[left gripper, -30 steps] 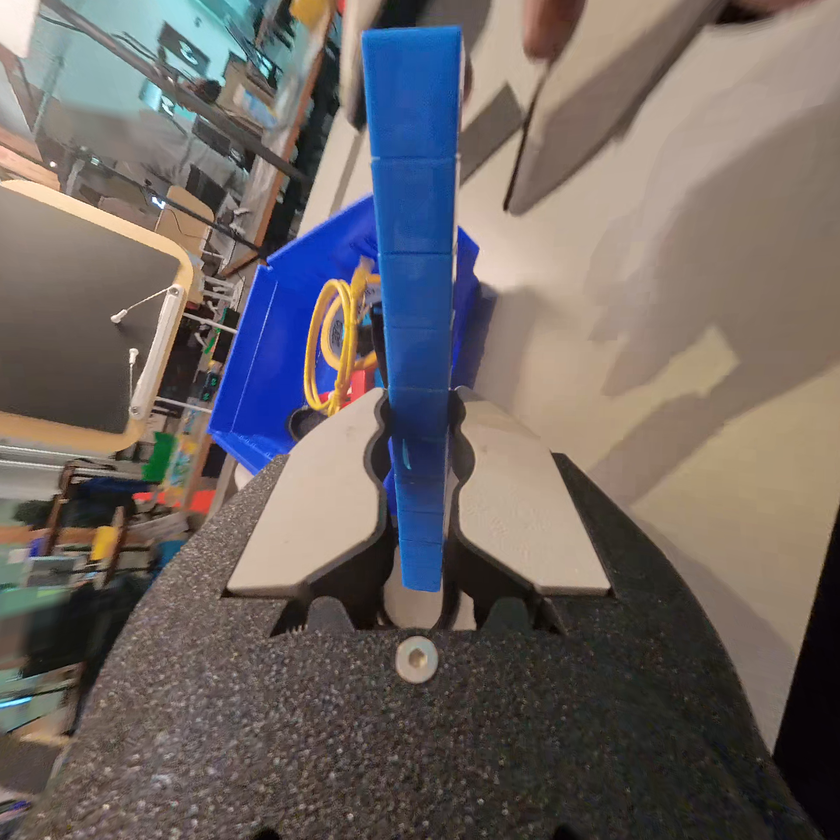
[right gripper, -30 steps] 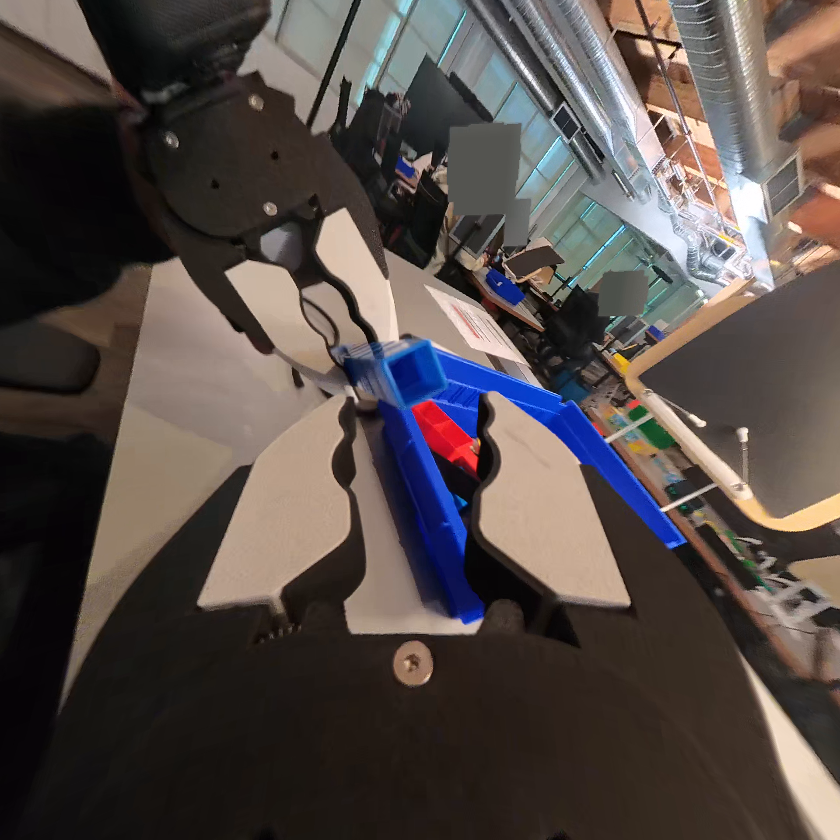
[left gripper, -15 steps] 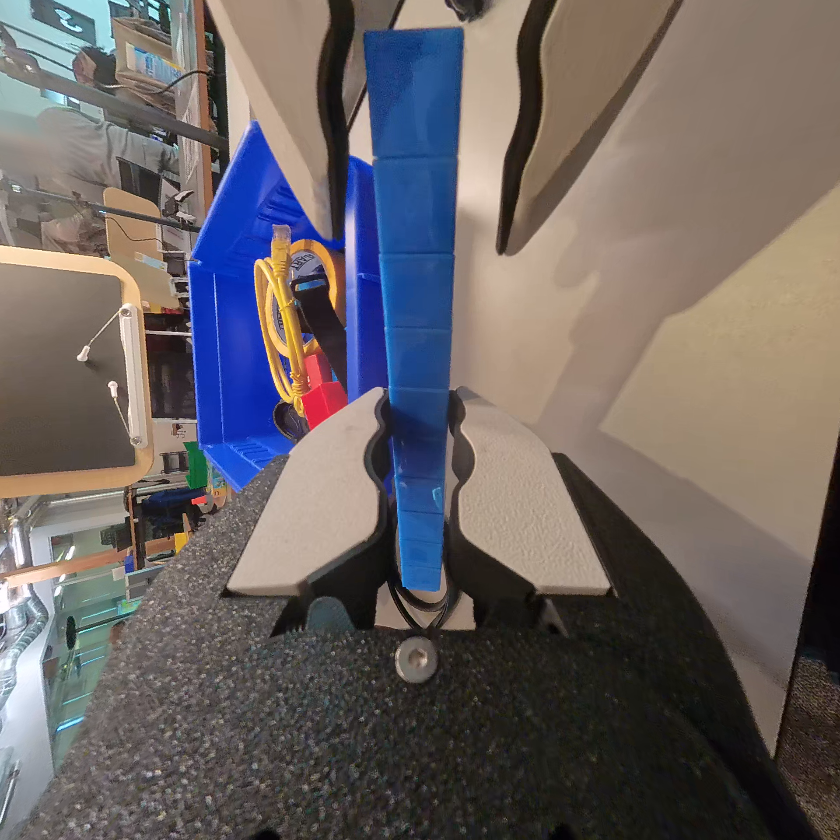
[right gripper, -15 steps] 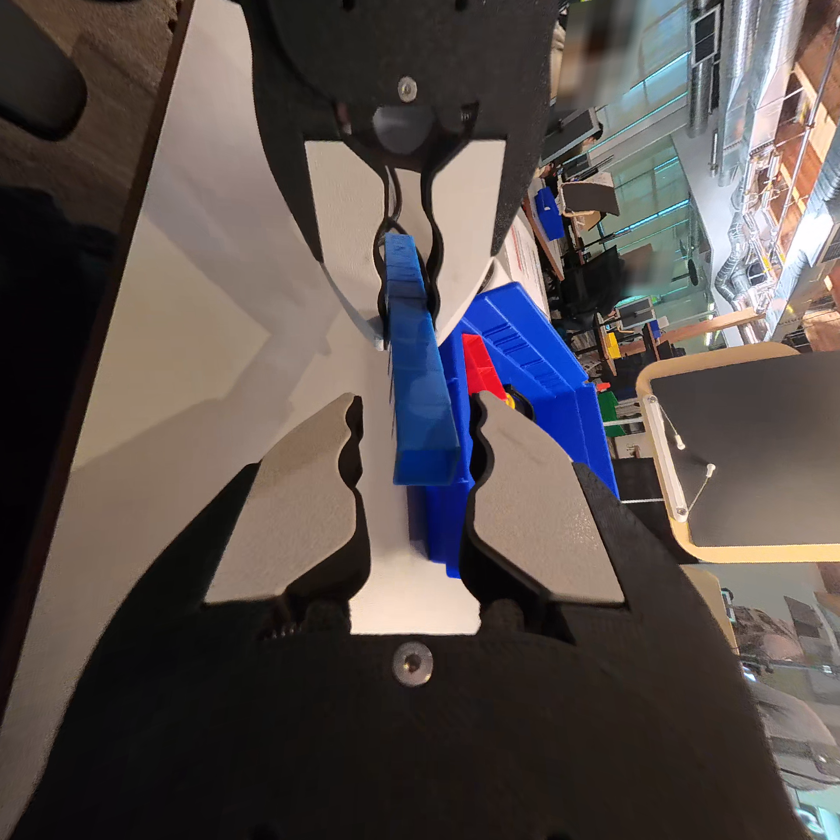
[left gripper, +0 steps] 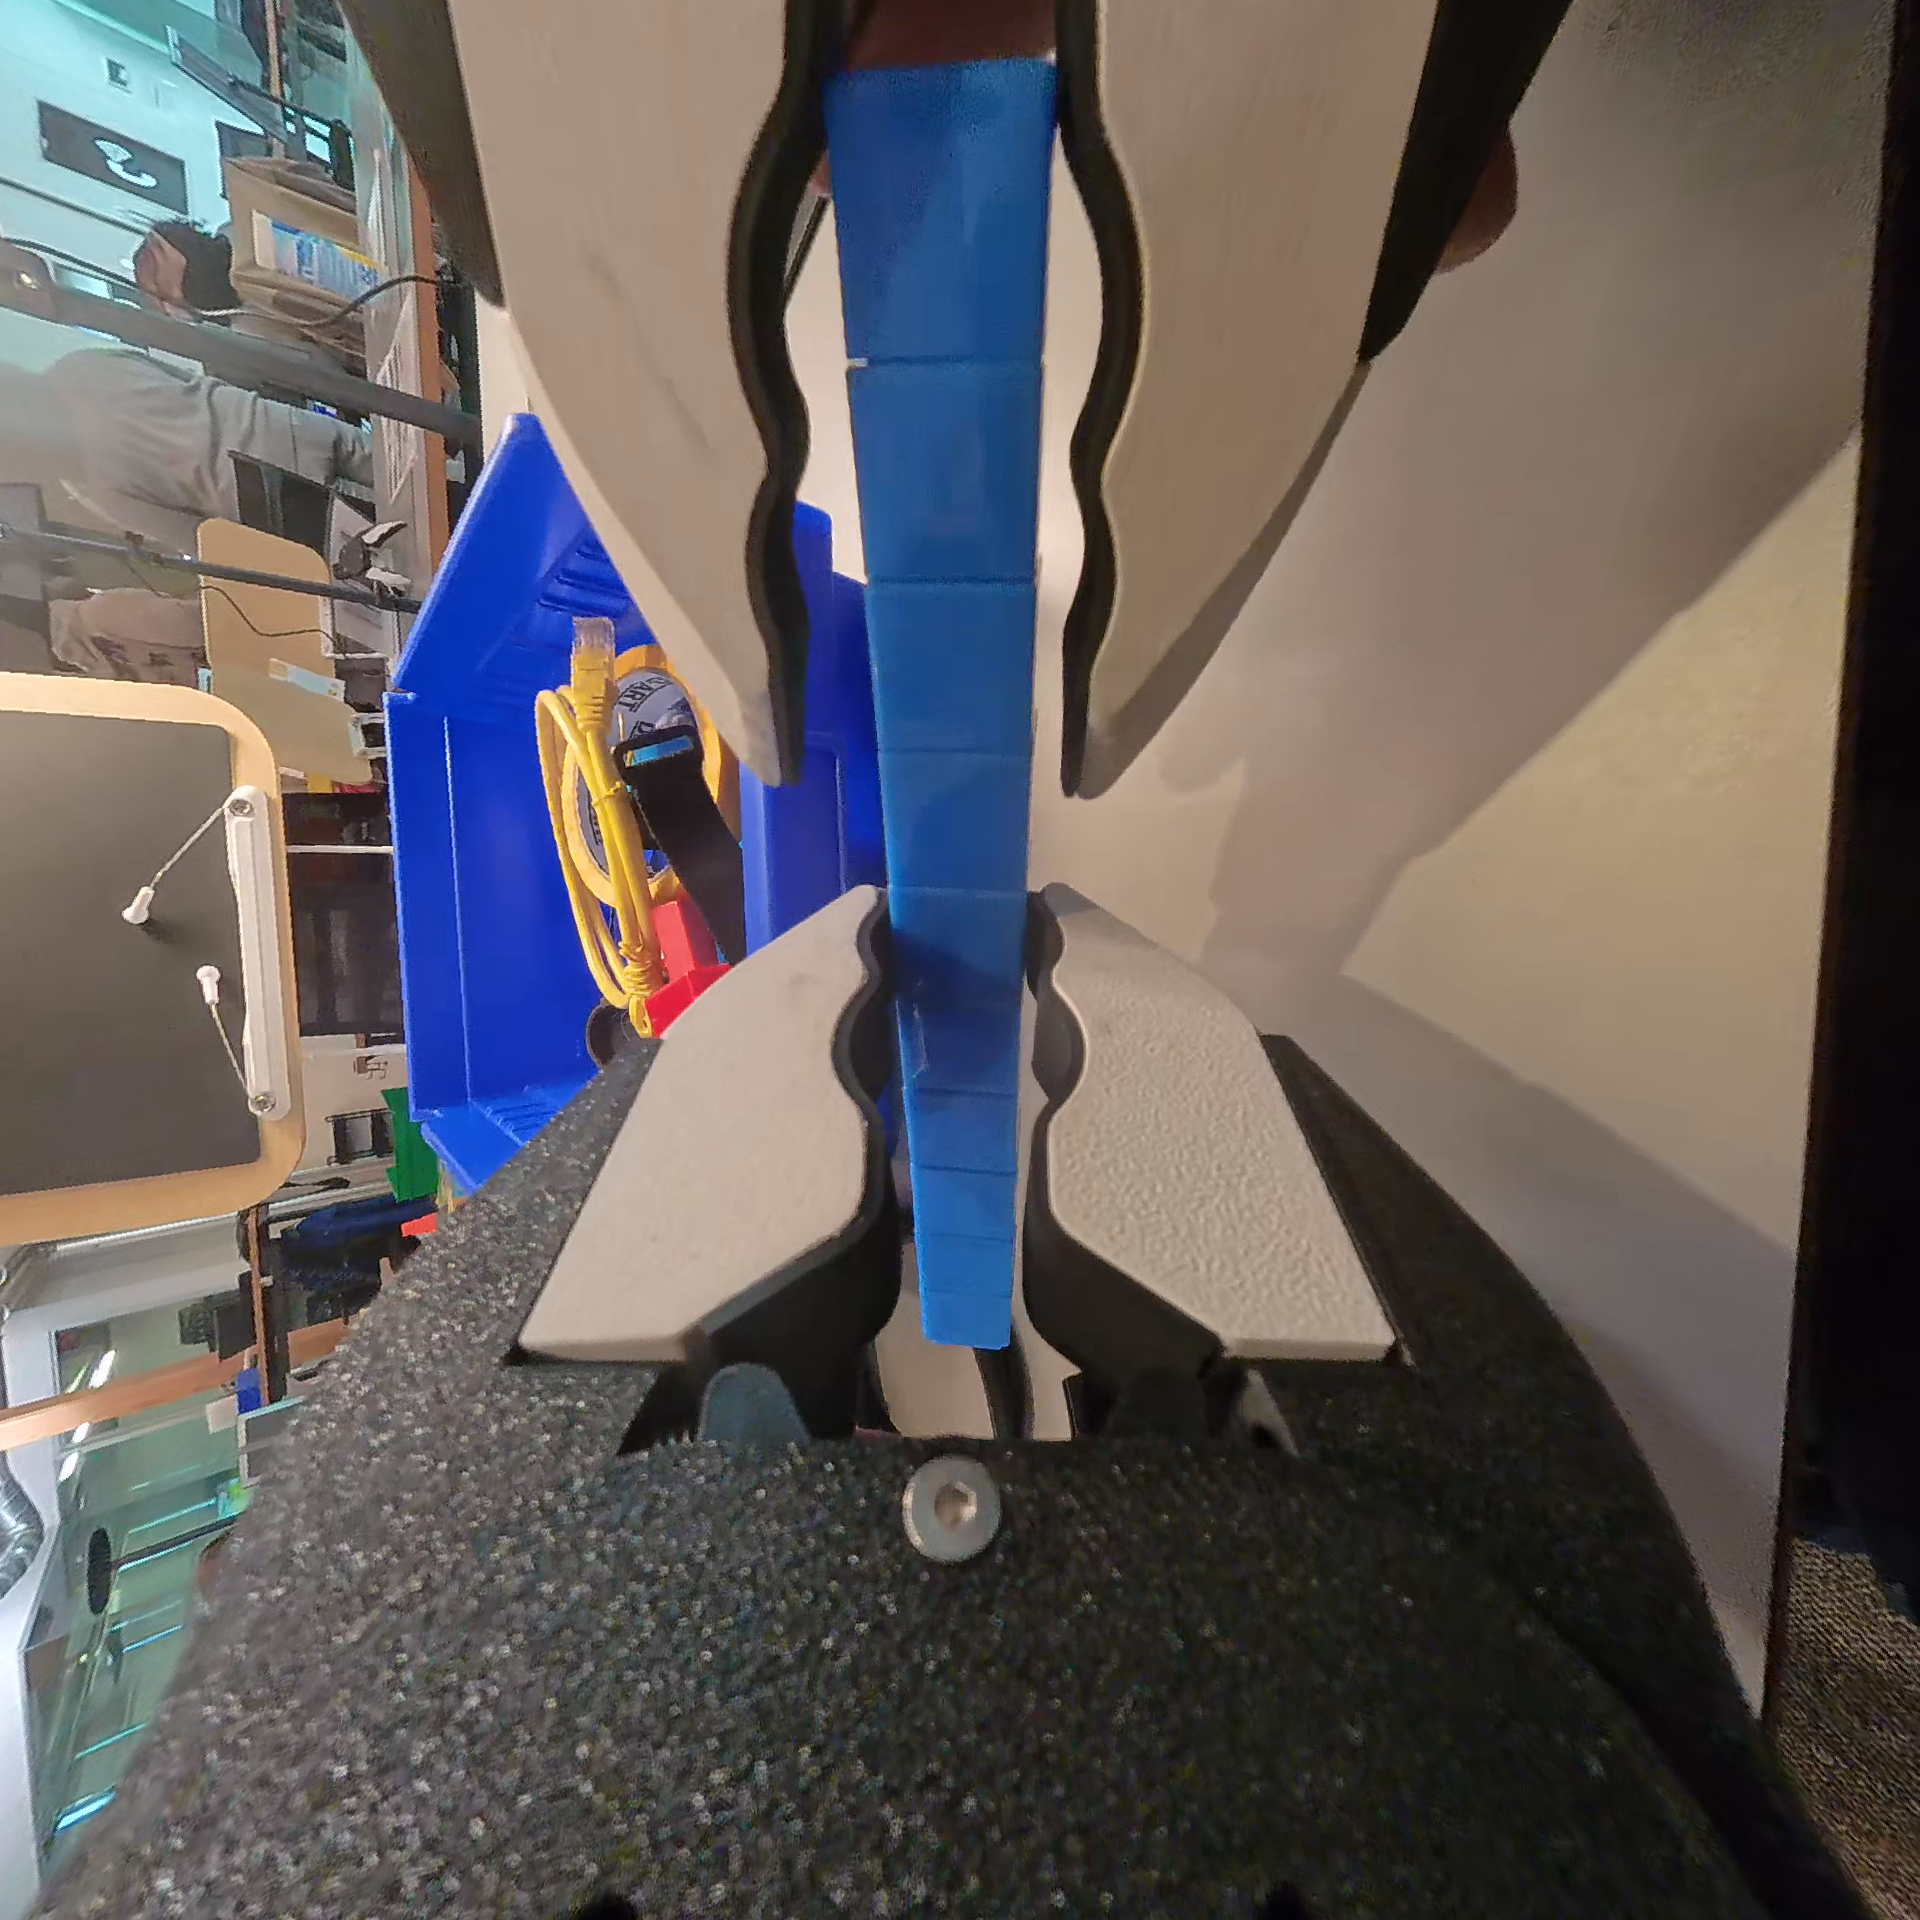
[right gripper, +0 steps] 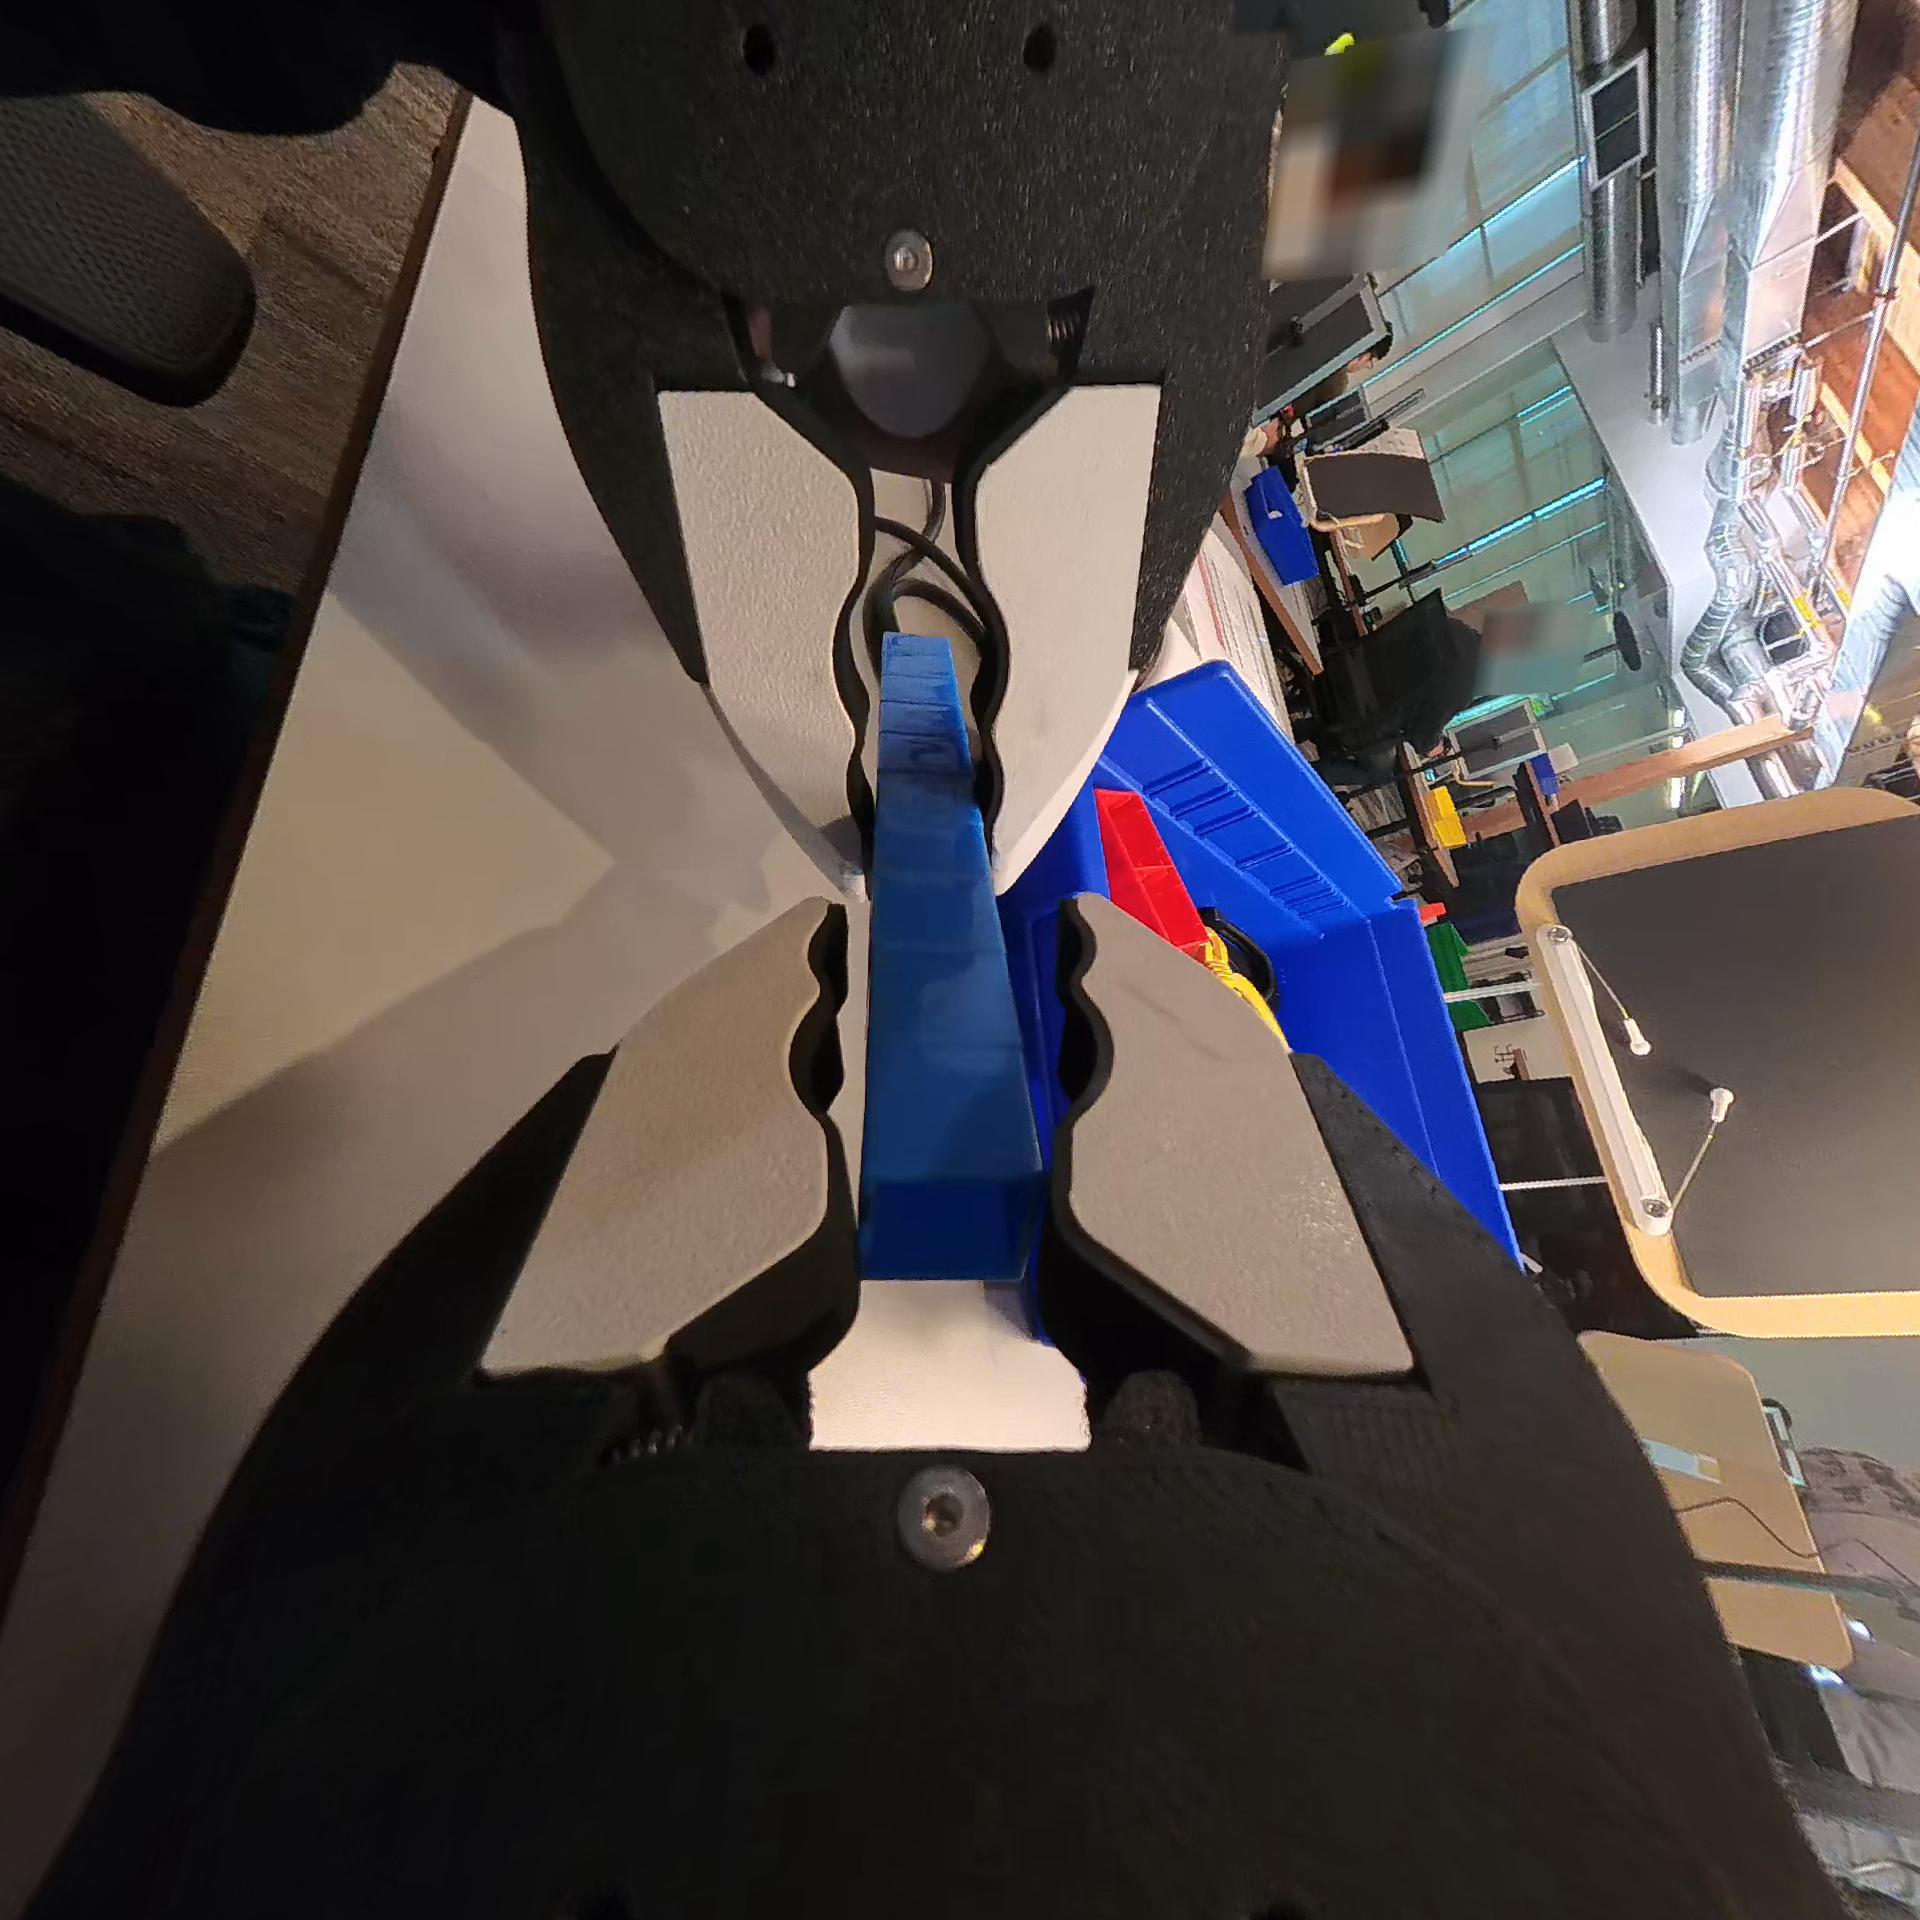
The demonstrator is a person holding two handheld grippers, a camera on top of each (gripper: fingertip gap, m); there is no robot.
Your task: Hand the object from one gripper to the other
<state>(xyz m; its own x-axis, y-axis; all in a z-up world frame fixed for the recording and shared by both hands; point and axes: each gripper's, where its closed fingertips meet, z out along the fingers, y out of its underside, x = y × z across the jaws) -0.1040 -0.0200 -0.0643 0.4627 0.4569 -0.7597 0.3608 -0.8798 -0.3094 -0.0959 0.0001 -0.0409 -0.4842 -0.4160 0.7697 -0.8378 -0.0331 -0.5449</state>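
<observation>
The left gripper (left gripper: 956, 997) has its fingers clamped on the near end of a long blue segmented bar (left gripper: 951, 644), which runs straight out toward the right gripper (left gripper: 925, 769). The right gripper's fingers (right gripper: 717, 1122) stand apart on either side of the bar's far end, with a sliver of gap on each side in both views, so they straddle it without pinching.

Only the left wrist view shows the contents of the blue bin (left gripper: 468, 831) on the white table (left gripper: 1455, 727): a coiled yellow network cable (left gripper: 592, 831), a roll of tape (left gripper: 649, 696) and a black strap (left gripper: 691, 831). The right wrist view adds a red block (right gripper: 1148, 873) in the bin and the bar's square end face.

Half a second ago the right gripper's fingers only reached the bar's tip; now they have slid well along it, almost meeting the left gripper's fingers.
</observation>
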